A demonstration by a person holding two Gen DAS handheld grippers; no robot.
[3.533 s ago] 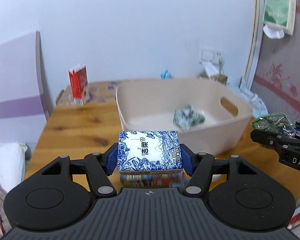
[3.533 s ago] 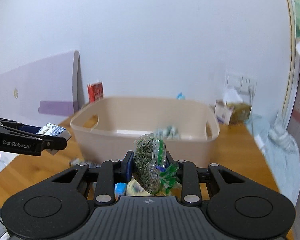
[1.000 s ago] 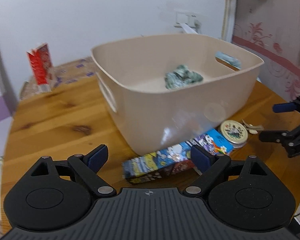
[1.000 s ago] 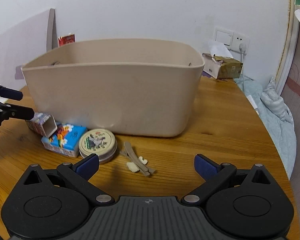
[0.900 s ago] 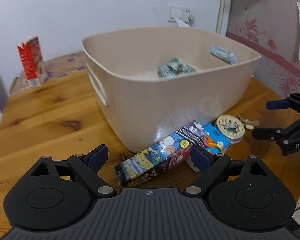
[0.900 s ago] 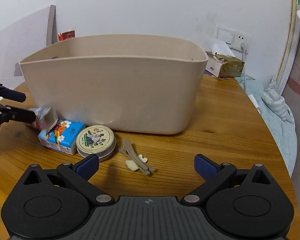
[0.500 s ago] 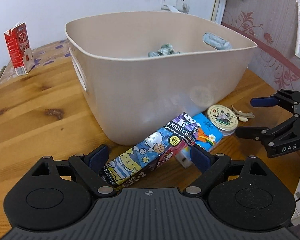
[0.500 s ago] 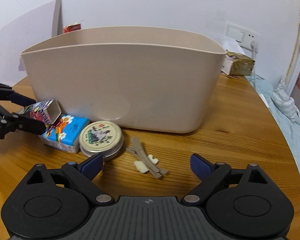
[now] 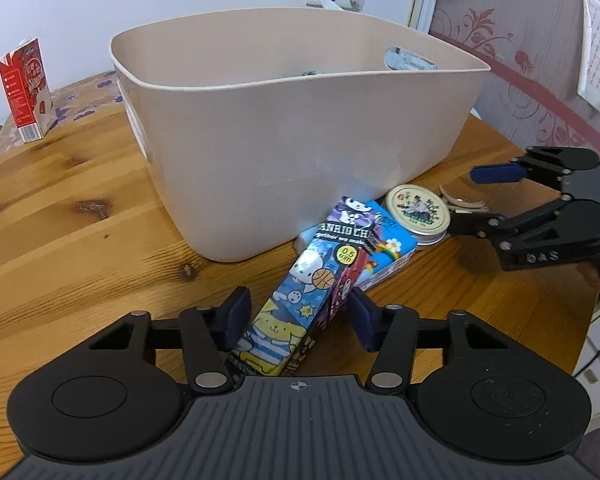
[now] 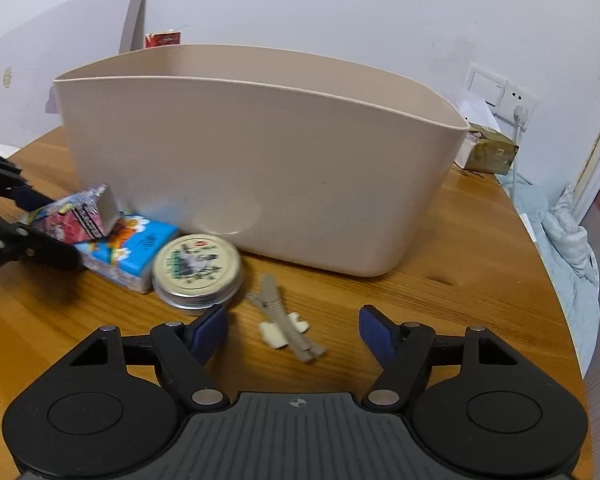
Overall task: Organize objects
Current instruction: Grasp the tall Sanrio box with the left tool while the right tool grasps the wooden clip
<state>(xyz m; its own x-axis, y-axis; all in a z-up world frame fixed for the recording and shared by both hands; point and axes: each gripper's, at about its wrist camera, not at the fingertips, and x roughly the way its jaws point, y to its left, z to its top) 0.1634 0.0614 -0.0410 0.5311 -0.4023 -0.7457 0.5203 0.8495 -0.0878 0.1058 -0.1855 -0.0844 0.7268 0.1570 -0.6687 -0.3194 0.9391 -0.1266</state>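
Your left gripper (image 9: pixel 296 316) sits low over the wooden table (image 9: pixel 68 216); its jaws are spread, one blue pad on each side of the long cartoon-printed box (image 9: pixel 320 284); the right pad looks to be touching the box edge, the left pad stands apart from it, so no squeeze on it. The box lies slanted; its far end rests on the blue tissue pack (image 9: pixel 384 256), right beside the front wall of the beige tub (image 9: pixel 300 140). The round tin (image 9: pixel 418 208) lies flat just right of the blue pack, near the tub.

Your right gripper (image 10: pixel 292 328) hovers above the table with jaws wide apart, holding nothing; the beige clip (image 10: pixel 284 324) with small white pieces lies between the pads, a little ahead of them; the tin (image 10: pixel 198 268) is just ahead of the left pad (image 10: pixel 210 330). From the right wrist view the box end (image 10: pixel 88 212) shows open and tilted up on the blue pack (image 10: pixel 136 248).

In the tub, only a bit of something greenish peeks over the rim; can't tell what it is. A red carton (image 9: pixel 26 88) stands upright at the far left of the table, well apart from the tub.
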